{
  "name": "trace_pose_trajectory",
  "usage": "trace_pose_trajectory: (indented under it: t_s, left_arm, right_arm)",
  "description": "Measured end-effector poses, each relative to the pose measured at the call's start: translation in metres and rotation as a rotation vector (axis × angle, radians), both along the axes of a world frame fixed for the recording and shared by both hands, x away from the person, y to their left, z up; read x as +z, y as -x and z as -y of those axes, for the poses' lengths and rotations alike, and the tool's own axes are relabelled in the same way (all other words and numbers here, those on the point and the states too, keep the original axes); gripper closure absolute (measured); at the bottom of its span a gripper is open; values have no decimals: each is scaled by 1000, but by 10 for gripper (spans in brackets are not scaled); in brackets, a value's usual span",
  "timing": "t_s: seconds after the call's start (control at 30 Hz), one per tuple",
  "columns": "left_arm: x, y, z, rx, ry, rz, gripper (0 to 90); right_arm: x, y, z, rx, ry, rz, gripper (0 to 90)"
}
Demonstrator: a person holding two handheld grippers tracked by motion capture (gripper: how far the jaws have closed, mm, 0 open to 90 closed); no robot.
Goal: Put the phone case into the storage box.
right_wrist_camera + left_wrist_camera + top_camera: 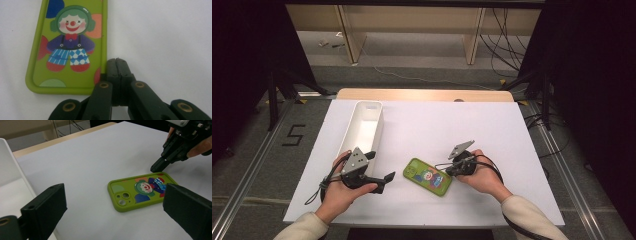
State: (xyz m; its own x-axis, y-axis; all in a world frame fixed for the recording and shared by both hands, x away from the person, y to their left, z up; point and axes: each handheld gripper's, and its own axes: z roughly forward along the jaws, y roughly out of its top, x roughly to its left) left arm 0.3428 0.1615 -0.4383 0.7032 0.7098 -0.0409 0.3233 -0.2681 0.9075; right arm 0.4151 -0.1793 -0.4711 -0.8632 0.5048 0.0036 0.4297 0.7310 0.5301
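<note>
A green phone case (428,176) printed with a clown lies flat, camera holes up, on the white table top (452,125). In the left gripper view the phone case (140,192) is between and beyond my own jaws. My left gripper (379,167) rests left of the case with its jaws wide apart and nothing between them (115,206). My right gripper (446,170) is shut, jaws pressed together. Its tip (117,62) touches the long edge of the phone case (70,50) near a bottom corner. From the left gripper view, the right gripper (156,167) points down at the case's far end.
A long white bin (364,125) stands along the table's left side, just beyond my left hand; its wall (7,162) is close on the left. The table's wooden back edge (422,95) lies farther off, with floor and cables behind.
</note>
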Motion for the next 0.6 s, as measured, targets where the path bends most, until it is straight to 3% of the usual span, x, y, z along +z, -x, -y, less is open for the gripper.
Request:
trace_pose_trajectory:
  t_s: [0.4, 0.6]
  left_arm:
    - [0, 0, -1, 0, -3, 3, 47]
    - [0, 0, -1, 0, -3, 4, 49]
  right_arm:
    - [1, 4, -3, 3, 11, -20, 900]
    - [9, 2, 0, -37, -8, -16, 768]
